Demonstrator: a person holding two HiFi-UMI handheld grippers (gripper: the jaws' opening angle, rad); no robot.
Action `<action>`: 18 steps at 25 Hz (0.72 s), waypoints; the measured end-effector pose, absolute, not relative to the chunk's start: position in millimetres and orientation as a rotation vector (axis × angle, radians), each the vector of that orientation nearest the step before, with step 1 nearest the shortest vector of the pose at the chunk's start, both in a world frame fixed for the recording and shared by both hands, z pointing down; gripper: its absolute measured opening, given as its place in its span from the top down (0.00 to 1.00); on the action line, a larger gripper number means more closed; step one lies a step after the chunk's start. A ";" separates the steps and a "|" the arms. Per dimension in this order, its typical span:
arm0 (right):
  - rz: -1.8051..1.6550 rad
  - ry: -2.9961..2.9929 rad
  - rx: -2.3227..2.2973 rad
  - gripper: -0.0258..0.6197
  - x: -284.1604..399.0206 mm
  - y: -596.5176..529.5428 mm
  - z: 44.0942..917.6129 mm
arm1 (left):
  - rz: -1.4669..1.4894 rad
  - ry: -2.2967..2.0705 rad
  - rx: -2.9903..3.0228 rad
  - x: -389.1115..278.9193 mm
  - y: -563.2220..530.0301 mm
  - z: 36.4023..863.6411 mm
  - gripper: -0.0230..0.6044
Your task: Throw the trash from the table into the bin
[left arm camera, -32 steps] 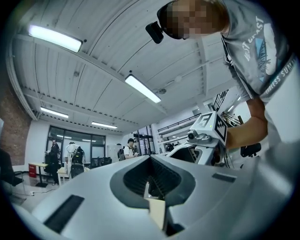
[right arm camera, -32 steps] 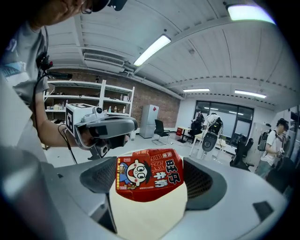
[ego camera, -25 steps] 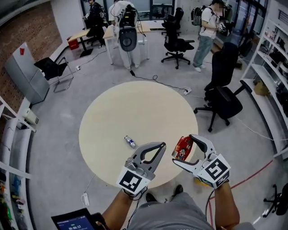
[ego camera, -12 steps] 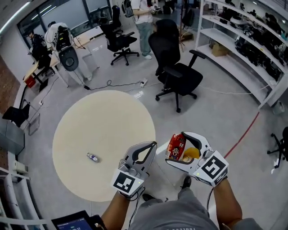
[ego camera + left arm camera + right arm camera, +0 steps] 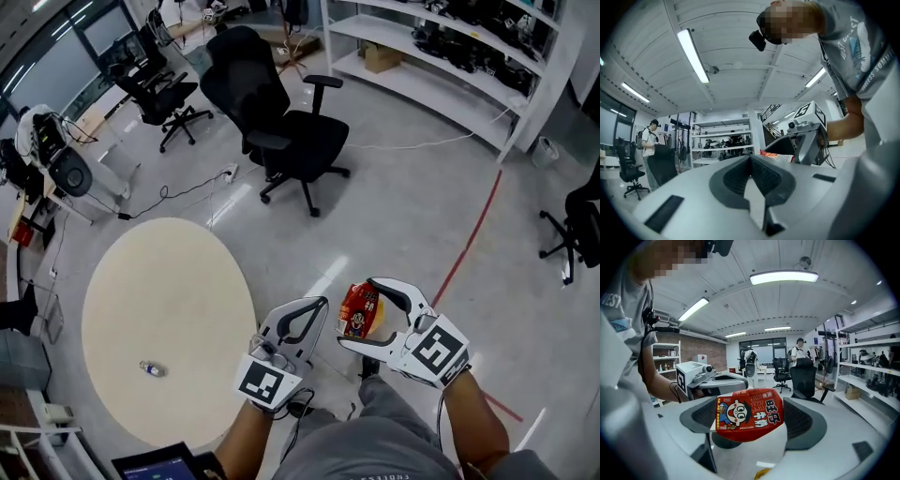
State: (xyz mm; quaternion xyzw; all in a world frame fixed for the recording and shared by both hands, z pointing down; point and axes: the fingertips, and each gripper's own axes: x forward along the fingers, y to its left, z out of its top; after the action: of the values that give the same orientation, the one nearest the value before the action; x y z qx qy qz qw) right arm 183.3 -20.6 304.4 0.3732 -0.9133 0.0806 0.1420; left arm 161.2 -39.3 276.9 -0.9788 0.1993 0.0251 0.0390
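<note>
— Entry one, the right gripper?
— I log the right gripper (image 5: 359, 315) clamped on a red packet (image 5: 358, 309), one jaw on each side. It hangs over the floor, to the right of the table (image 5: 169, 281) and apart from it.
— Entry two, the left gripper?
— The left gripper (image 5: 320, 307) has its jaw tips pressed together with nothing between them. It sits just beside the right one.
— On the table?
— One small bottle (image 5: 150, 368), near the left edge.

snack packet (image 5: 749, 420): glossy red printed plastic film. right gripper (image 5: 364, 314): matt grey plastic, ribbed dark rubbery pads (image 5: 798, 418). round table (image 5: 159, 291): smooth matt pale top. floor (image 5: 403, 206): polished, reflective.
</note>
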 end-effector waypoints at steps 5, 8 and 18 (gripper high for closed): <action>0.321 -2.600 1.146 0.30 244.1 -44.2 340.5 | -0.008 0.532 -3.068 222.8 -62.6 313.6 0.89; 0.380 -2.593 1.191 0.30 273.7 -62.1 363.8 | -0.046 0.485 -3.101 253.3 -81.5 339.4 0.89; 0.585 -2.500 1.308 0.30 333.4 -96.3 514.8 | -0.221 0.335 -3.208 309.1 -121.2 499.3 0.89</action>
State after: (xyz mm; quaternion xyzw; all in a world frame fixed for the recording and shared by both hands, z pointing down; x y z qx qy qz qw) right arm 333.4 -96.3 514.8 0.4503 -0.8602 0.2012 0.1298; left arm 309.1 -121.2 499.3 -0.9912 0.1034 -0.0682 -0.0455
